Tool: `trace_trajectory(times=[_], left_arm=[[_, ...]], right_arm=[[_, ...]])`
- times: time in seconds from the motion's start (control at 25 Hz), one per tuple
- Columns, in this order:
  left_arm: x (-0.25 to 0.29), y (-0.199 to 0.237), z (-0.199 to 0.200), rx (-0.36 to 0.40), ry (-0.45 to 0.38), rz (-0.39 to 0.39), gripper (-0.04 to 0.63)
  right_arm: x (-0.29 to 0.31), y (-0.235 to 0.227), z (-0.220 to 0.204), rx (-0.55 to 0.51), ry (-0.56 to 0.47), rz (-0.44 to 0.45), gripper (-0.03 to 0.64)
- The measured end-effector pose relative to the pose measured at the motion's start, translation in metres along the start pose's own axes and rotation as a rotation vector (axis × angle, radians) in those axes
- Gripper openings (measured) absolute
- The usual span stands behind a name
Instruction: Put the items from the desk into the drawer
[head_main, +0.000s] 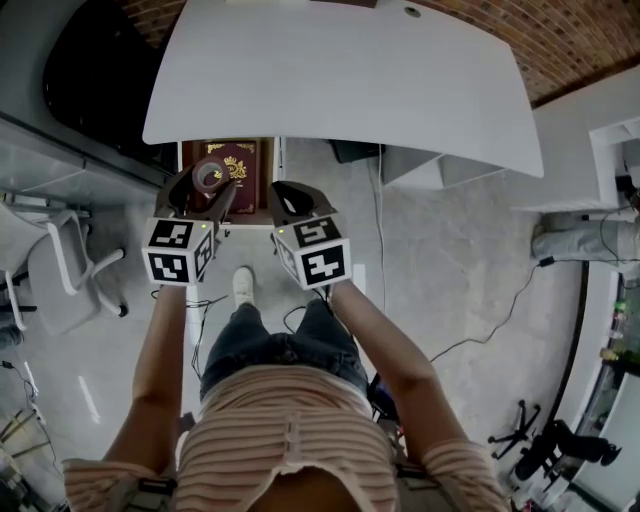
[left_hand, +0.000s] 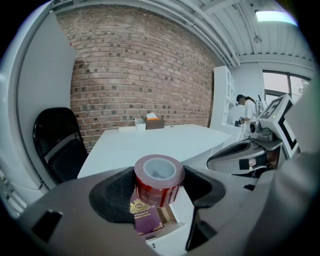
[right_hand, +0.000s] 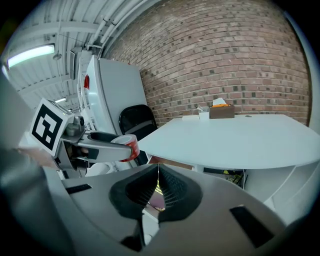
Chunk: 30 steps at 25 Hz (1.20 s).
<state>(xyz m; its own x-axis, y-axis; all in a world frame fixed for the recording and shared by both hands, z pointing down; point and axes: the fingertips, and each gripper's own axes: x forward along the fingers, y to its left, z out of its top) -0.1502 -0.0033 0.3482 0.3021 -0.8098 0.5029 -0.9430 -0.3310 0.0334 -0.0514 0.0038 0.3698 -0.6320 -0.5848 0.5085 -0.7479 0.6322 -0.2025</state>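
Left gripper (left_hand: 160, 192) fingers clamp glossy red tape roll (left_hand: 159, 175) over maroon gilt-stamped book (left_hand: 145, 216); right gripper (right_hand: 157, 186) fingers pressed together.

A black chair (left_hand: 57, 145) stands before a brick wall (left_hand: 140, 70), over pale floor (head_main: 450, 270).

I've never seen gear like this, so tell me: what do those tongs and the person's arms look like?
Both the left tongs and right tongs are grey with black ribbed pads. Each carries a white cube printed with black square markers. The person wears a short-sleeved striped top and blue jeans.
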Motion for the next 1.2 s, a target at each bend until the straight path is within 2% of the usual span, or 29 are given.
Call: trace_trajectory(times=[0.2,0.48,0.84,1.04,1.2], left_arm=[[-0.008,0.049,-0.021,0.007,0.025,-0.047,0.302],[-0.018,0.092,-0.043,0.045,0.046,-0.119,0.302],[-0.014,0.106,-0.08,0.057,0.095,-0.224,0.302],[-0.004,0.106,-0.095,0.038,0.116,-0.239,0.302],[0.007,0.107,-0.109,0.029,0.13,-0.227,0.302]], right_arm=[[0.033,0.034,-0.005,0.041,0.021,-0.05,0.017],[0.061,0.067,-0.014,0.073,0.051,-0.122,0.017],[0.067,0.089,-0.035,0.119,0.111,-0.23,0.017],[0.071,0.089,-0.054,0.13,0.155,-0.24,0.018],[0.084,0.086,-0.066,0.147,0.179,-0.211,0.017]])
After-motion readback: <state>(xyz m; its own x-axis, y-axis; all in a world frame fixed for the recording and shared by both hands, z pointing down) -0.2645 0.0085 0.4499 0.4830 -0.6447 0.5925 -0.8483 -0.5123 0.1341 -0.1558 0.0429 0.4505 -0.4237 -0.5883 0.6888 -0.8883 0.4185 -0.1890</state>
